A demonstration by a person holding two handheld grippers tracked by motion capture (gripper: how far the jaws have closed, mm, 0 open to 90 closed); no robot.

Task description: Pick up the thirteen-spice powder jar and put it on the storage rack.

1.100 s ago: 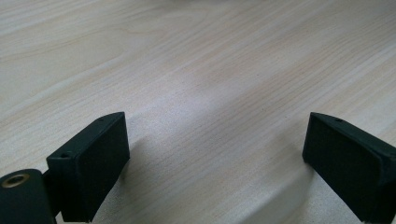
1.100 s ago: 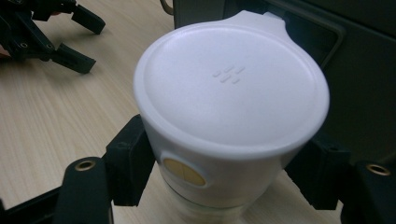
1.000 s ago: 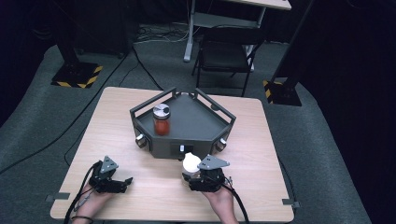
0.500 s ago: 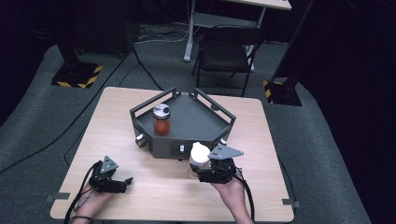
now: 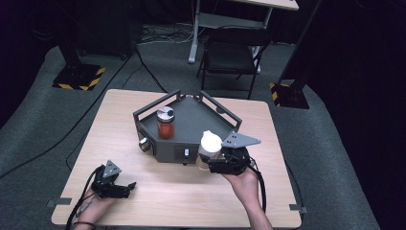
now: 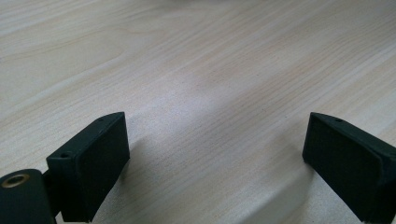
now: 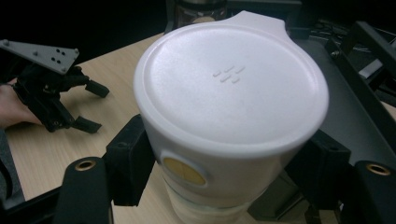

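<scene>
Right gripper: I had fingers clamped on white-lidded jar; it risked clipping tray rail.
Left gripper: fingers wide open, empty, on bench.

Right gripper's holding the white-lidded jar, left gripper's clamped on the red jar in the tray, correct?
Not quite. The left gripper is open and empty, resting on the table, as the left gripper view shows. The red jar stands alone in the tray. The right gripper does hold the white-lidded jar.
</scene>
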